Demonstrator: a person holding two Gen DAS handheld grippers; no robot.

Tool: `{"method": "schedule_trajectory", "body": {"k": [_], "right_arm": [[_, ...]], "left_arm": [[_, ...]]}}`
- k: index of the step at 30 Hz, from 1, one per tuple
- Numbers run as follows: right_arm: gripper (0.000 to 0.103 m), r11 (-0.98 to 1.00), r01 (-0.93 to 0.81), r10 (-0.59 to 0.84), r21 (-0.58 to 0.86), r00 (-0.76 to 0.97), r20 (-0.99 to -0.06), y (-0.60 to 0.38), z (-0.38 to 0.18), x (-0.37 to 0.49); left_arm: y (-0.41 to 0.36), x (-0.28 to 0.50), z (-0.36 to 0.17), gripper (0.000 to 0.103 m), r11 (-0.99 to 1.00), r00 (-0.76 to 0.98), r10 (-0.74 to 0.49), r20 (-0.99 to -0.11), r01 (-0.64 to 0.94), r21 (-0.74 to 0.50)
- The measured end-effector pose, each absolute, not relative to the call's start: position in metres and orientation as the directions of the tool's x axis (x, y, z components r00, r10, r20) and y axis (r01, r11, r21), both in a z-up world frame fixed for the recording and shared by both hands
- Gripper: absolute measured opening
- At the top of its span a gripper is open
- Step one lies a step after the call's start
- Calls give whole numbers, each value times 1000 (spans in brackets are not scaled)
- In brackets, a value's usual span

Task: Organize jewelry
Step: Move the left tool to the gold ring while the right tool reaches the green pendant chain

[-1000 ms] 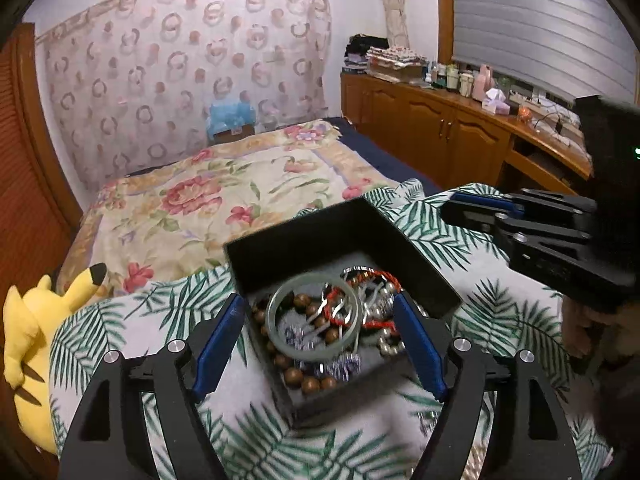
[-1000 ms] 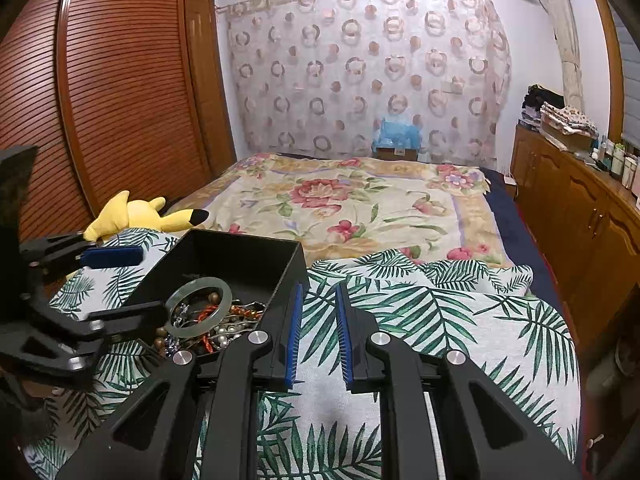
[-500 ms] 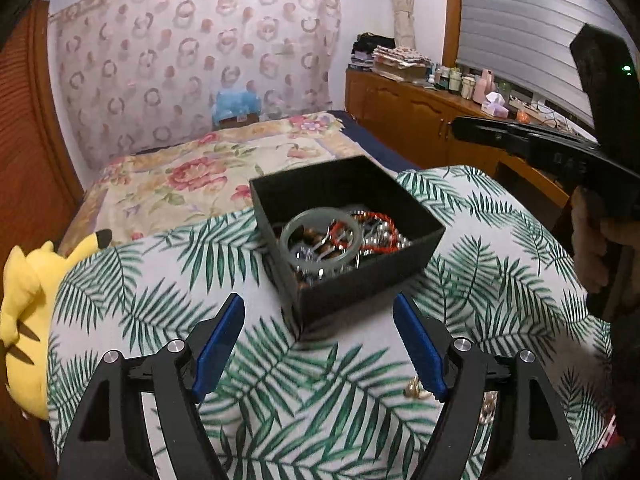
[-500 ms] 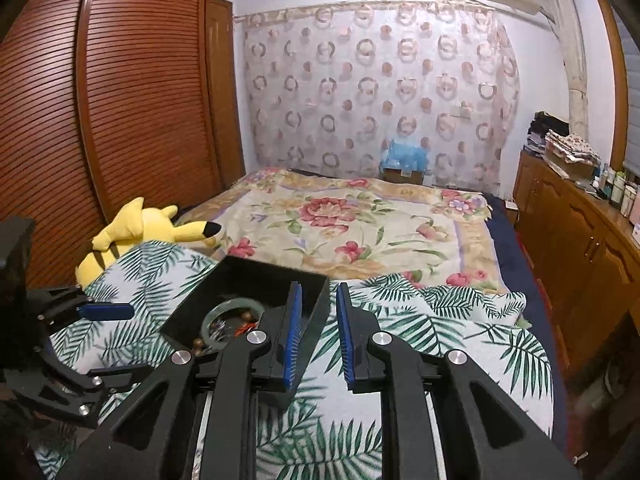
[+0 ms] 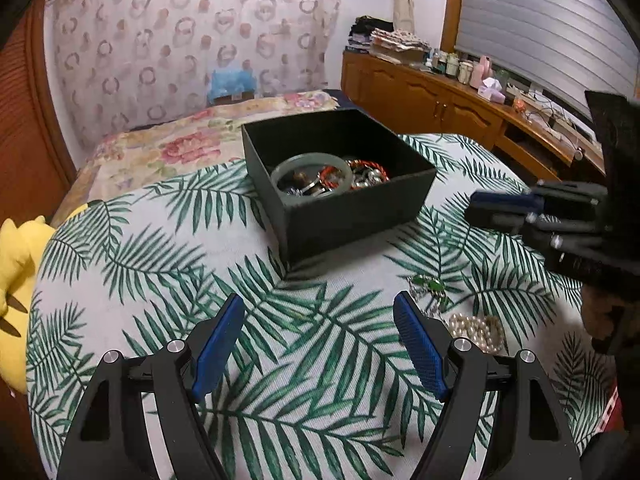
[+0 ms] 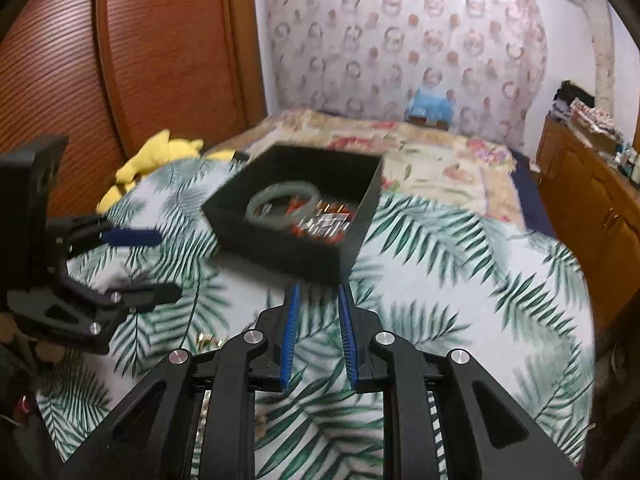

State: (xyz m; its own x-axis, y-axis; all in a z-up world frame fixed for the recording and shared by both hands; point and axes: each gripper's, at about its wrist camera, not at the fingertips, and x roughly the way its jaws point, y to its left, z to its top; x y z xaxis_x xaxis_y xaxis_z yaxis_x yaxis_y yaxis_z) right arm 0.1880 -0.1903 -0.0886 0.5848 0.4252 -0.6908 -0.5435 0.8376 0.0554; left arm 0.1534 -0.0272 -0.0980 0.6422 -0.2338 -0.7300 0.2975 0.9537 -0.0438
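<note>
Sitting on a leaf-print cloth (image 5: 160,264), one black box (image 5: 360,212), open at the top, near the far middle of the round table. Inside it, one pale green bangle (image 5: 312,176) lying on top of a tangle of red cord, brown beads and silvery pieces; the pieces too jumbled to count. Outside the box, two loose items on the cloth, near the right finger of the left tongs: one small green-stoned piece (image 5: 430,286) and, just beside and nearer the camera, one string of pearls (image 5: 478,330). Apart from the box, both untouched. In the right view, a small gold-coloured bit (image 6: 206,340) on the cloth, blurred, kind unclear.

Two tongs in view. Left tongs (image 5: 320,336) spread wide over bare cloth short of the box, nothing between the blue pads (image 5: 218,344). Right tongs (image 6: 318,332) with a narrow gap between the pads, holding nothing, tips just short of the box's near wall; seen from the left view hovering to the right of the box.

One yellow plush toy (image 5: 16,280) at the left edge of the table. One bed with a flowered cover (image 6: 436,160) behind, one ring-patterned curtain (image 5: 192,40) and one wooden sideboard (image 5: 440,100) crowded with small bottles.
</note>
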Motion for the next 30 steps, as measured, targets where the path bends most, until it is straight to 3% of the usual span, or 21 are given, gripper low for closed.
{"method": "schedule_trajectory", "body": {"k": [16,22,30], "right_arm": [[21,780,-624,431,47,482,-763,-153,-116,179],[8,790,-612,415,40,485,-770,-156,-120,183],[8,798,-601,423,45,506,-752,-167,-115,181]], "left_arm": [[-28,144,-106,74,950,619,-245,-746,307,-58],[-32,145,-108,74,946,611,-252,-750,318,-60],[-40,146,-113,74,943,603,-259,-755,326,-64]]}}
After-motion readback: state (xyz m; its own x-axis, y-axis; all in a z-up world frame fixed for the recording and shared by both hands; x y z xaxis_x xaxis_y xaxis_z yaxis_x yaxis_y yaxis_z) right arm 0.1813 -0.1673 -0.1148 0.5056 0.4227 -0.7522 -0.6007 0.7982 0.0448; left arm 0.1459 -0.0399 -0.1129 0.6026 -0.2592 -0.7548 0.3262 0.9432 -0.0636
